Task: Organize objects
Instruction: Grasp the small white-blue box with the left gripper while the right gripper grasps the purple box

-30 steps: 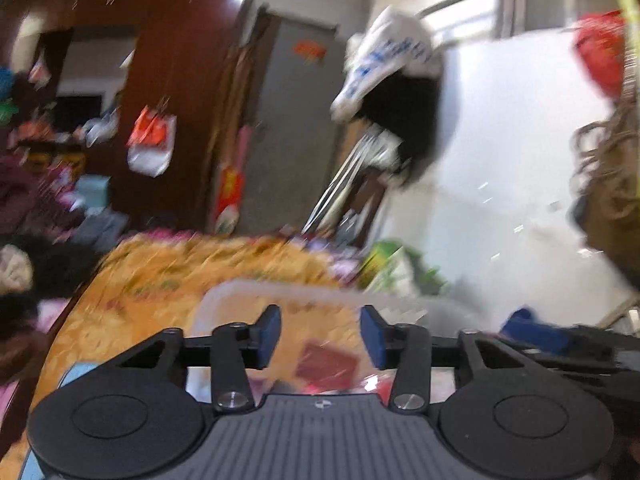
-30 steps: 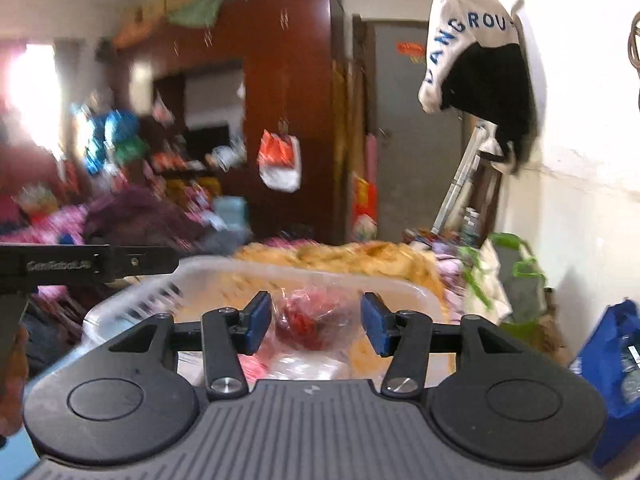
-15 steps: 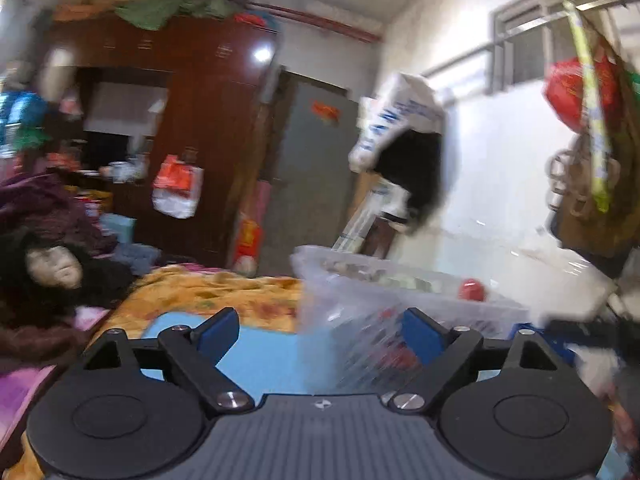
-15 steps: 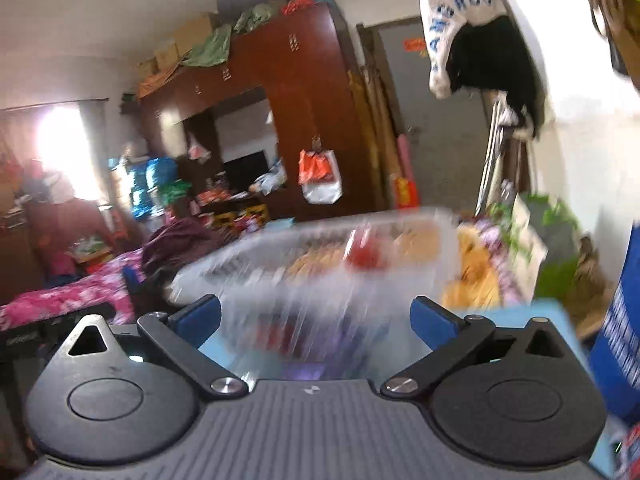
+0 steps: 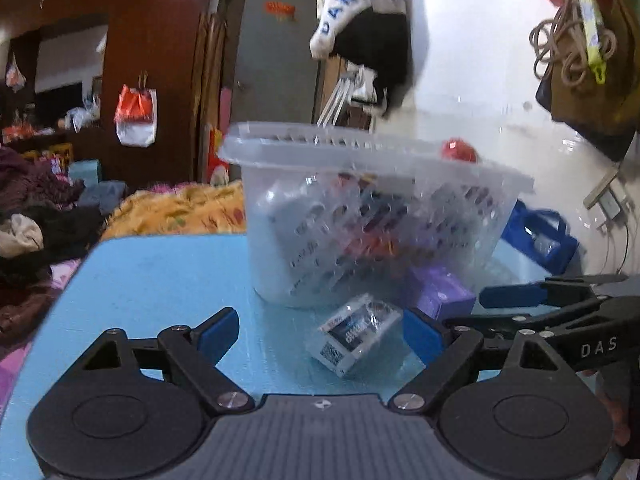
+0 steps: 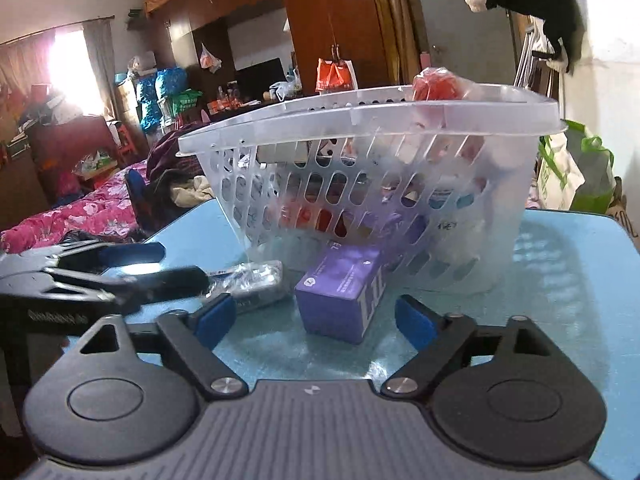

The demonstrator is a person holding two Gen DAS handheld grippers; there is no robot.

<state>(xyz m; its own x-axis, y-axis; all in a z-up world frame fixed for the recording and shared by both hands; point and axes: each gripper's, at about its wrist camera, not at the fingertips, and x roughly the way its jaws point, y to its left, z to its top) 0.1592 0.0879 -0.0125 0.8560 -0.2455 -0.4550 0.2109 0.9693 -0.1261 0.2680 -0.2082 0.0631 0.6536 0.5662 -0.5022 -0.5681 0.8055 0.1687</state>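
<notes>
A clear slotted plastic basket [image 5: 304, 152] [image 6: 280, 120] stands on the blue table [image 5: 160, 272] [image 6: 560, 264], holding several packets and a red wrapped item [image 5: 460, 150] [image 6: 434, 84] at its rim. A purple box [image 6: 340, 292] [image 5: 440, 292] and a plastic-wrapped white pack [image 5: 354, 334] [image 6: 256, 280] lie on the table before it. My left gripper [image 5: 320, 336] is open, low over the table, with the wrapped pack between its fingers' line. My right gripper [image 6: 316, 320] is open, facing the purple box. Each gripper shows in the other's view, the right [image 5: 560, 304] and the left [image 6: 80, 276].
A dark wooden wardrobe [image 5: 152, 40] and grey door [image 5: 272, 80] stand behind. Clothes pile on a bed at left [image 6: 80, 208]. A yellow blanket [image 5: 180, 208] lies beyond the table. Bags hang on the white wall [image 5: 580, 60]; a blue bag [image 5: 540, 236] sits at right.
Both grippers have opened wide and dropped low to table level. The basket, seen from above a second ago, now stands on the table in front of them.
</notes>
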